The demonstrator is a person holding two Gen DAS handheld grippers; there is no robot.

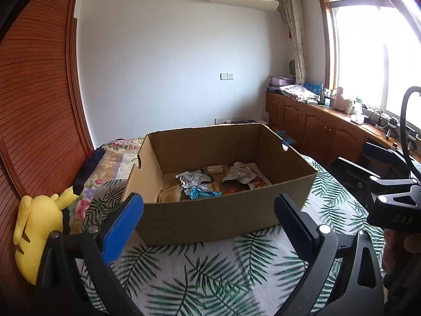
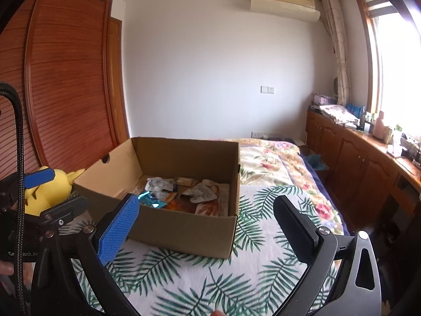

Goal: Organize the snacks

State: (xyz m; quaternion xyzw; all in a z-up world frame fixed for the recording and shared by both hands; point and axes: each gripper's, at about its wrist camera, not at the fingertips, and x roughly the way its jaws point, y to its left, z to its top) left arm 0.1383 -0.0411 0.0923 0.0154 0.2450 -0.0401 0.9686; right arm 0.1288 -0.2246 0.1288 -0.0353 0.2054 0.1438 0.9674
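An open cardboard box (image 1: pixel 210 216) stands on the leaf-print bed cover; it also shows in the right wrist view (image 2: pixel 184 231). Several snack packets (image 1: pixel 210 181) lie inside on its floor, among them a shiny blue one (image 2: pixel 151 200) and silver pouches (image 2: pixel 201 193). My left gripper (image 1: pixel 209 226) is open and empty, just in front of the box's near wall. My right gripper (image 2: pixel 206 226) is open and empty, at the box's near right corner. The right gripper's body shows at the right edge of the left wrist view (image 1: pixel 389 205).
A yellow plush toy (image 1: pixel 36 226) sits left of the box against the wooden wardrobe (image 1: pixel 34 105). A floral blanket (image 2: pixel 276 163) lies behind the box. Low wooden cabinets (image 2: pixel 355 163) with clutter run under the window on the right.
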